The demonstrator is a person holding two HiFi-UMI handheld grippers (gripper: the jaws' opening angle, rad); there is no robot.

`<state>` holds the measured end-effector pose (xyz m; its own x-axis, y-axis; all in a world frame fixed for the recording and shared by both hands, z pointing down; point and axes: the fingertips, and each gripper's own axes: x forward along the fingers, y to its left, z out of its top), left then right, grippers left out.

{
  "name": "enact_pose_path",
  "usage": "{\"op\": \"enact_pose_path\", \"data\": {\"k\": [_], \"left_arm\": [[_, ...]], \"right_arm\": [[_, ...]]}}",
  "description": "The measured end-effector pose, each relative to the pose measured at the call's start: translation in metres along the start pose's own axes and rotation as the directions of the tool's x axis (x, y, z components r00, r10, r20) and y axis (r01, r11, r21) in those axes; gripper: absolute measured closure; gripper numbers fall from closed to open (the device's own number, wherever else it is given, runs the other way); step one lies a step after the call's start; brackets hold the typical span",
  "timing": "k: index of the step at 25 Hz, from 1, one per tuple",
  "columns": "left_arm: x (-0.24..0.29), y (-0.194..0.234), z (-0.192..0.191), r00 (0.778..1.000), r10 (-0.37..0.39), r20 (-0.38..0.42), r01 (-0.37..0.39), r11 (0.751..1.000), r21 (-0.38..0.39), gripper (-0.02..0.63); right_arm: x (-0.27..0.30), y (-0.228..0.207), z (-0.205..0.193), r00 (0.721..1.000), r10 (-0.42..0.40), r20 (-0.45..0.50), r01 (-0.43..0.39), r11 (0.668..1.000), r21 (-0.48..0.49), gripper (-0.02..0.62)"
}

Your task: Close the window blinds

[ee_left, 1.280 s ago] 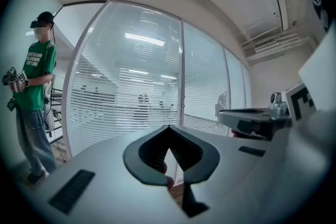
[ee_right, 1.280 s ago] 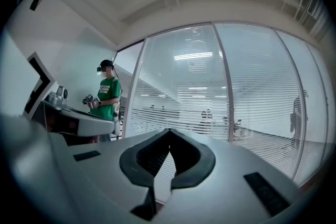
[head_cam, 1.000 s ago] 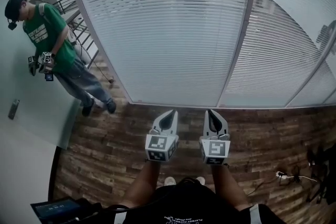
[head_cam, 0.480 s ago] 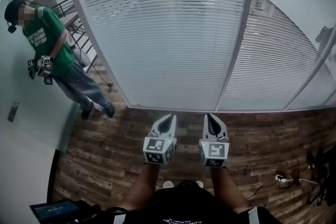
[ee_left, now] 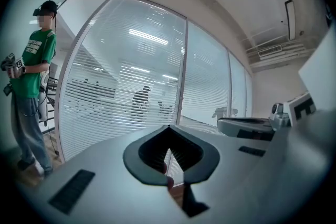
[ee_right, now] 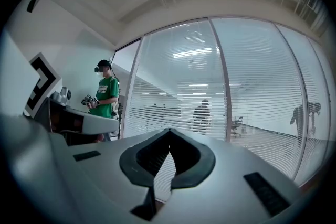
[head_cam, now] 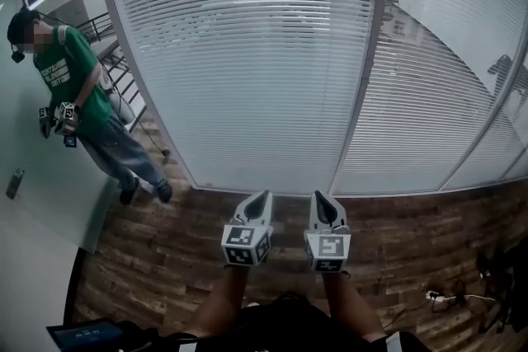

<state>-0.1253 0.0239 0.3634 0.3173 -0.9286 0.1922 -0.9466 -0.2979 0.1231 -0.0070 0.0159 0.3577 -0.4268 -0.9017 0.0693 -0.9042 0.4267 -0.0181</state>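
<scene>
Head view gives us the window blinds (head_cam: 264, 53) right across the top, a wall of thin white horizontal slats hanging dead ahead of the person. They reach down to where the wood floor (head_cam: 165, 251) begins. The slats sit tilted part open, with figures and ceiling lights showing through the gaps, so the closing isn't done yet. A grey upright post (head_cam: 363, 70) splits one panel from the next.

Now, handling: those slats look light, thin and easy to kink. Pinching one directly would be a poor bet; it would likely bend and slip out. The place to take hold is a tilt wand or cord. A thin rod (head_cam: 153, 136) slanting down by the left edge of the panel might be just that, though I can't tell for certain.

Low in the frame, the left gripper (head_cam: 262, 196) and the right gripper (head_cam: 318, 195) ride side by side, aimed at the blinds and short of them. Each gripper view shows the jaw tips pressed together with nothing between them.

Off to the left stands a person in a green shirt (head_cam: 70, 78), well apart.
</scene>
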Motion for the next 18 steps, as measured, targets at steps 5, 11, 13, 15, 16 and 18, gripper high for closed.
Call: {"op": "enact_pose_path", "data": {"k": [5,11,13,15,16,18], "left_arm": [[0.009,-0.012,-0.006,1.000,-0.001,-0.005,0.001,0.999,-0.054,0.613],[0.023,-0.035,-0.012,1.000,0.015,-0.017,-0.017,0.997,-0.079,0.612],[0.027,-0.040,-0.012,1.000,0.026,-0.016,-0.028,0.995,-0.096,0.612],[0.032,-0.044,-0.012,0.999,0.039,-0.015,-0.040,0.995,-0.089,0.612],[0.033,-0.047,-0.012,0.999,0.043,-0.014,-0.044,0.996,-0.084,0.612],[0.035,-0.050,-0.013,0.999,0.049,-0.010,-0.050,0.996,-0.073,0.612]], "right_arm": [[0.000,-0.014,-0.007,0.999,0.032,-0.005,-0.032,0.999,-0.001,0.592],[-0.007,-0.040,-0.014,0.999,0.043,-0.004,-0.043,0.999,0.017,0.592],[-0.005,-0.050,-0.018,0.999,0.047,0.012,-0.046,0.999,-0.011,0.592],[-0.003,-0.060,-0.020,0.999,0.041,0.022,-0.040,0.998,-0.039,0.592],[-0.003,-0.064,-0.022,0.999,0.038,0.022,-0.037,0.998,-0.042,0.592],[-0.003,-0.071,-0.023,0.999,0.037,0.027,-0.036,0.999,-0.040,0.592]]}}
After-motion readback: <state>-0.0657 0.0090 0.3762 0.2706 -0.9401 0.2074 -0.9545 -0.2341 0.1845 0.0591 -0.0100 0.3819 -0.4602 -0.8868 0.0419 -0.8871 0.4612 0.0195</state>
